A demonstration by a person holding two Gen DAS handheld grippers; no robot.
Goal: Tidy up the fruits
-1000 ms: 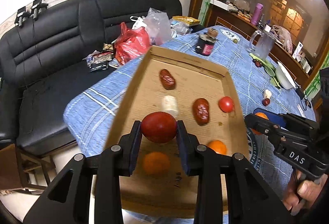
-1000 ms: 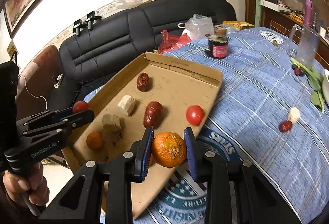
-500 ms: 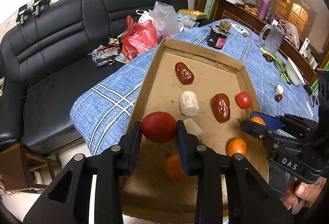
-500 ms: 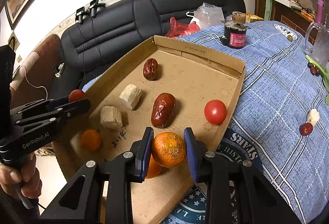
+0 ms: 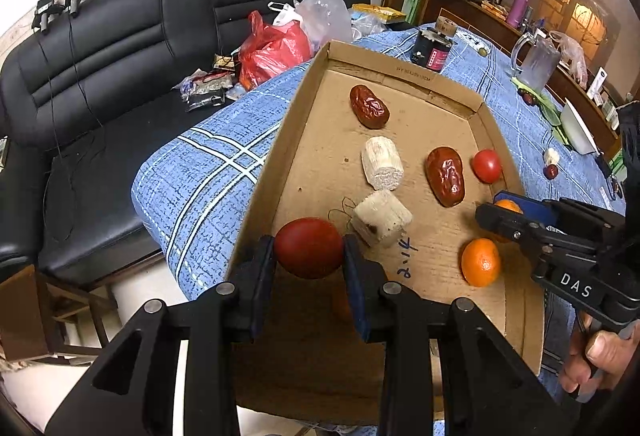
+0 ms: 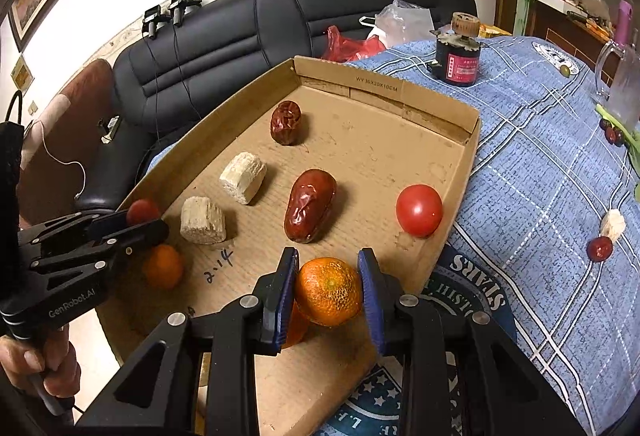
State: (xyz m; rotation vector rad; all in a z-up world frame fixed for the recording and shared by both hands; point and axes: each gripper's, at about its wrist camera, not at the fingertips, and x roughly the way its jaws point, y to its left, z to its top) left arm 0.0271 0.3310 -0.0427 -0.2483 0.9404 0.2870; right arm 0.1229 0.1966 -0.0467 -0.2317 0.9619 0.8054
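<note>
While a dark red fruit [image 5: 309, 248] is squeezed by the left gripper [image 5: 308, 256] low in the frame, an orange [image 6: 328, 291] is pinched by the right gripper [image 6: 329, 296] above the cardboard tray [image 6: 400, 95].

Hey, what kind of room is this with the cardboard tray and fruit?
Most likely a home living or dining room: a black leather sofa sits beside a table under a blue plaid cloth, with a dark wooden sideboard of household items behind.

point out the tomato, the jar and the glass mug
tomato [image 6: 419, 210], right wrist view, middle of its skin
jar [image 6: 458, 65], right wrist view, red label
glass mug [image 5: 538, 61], left wrist view, its body
</note>
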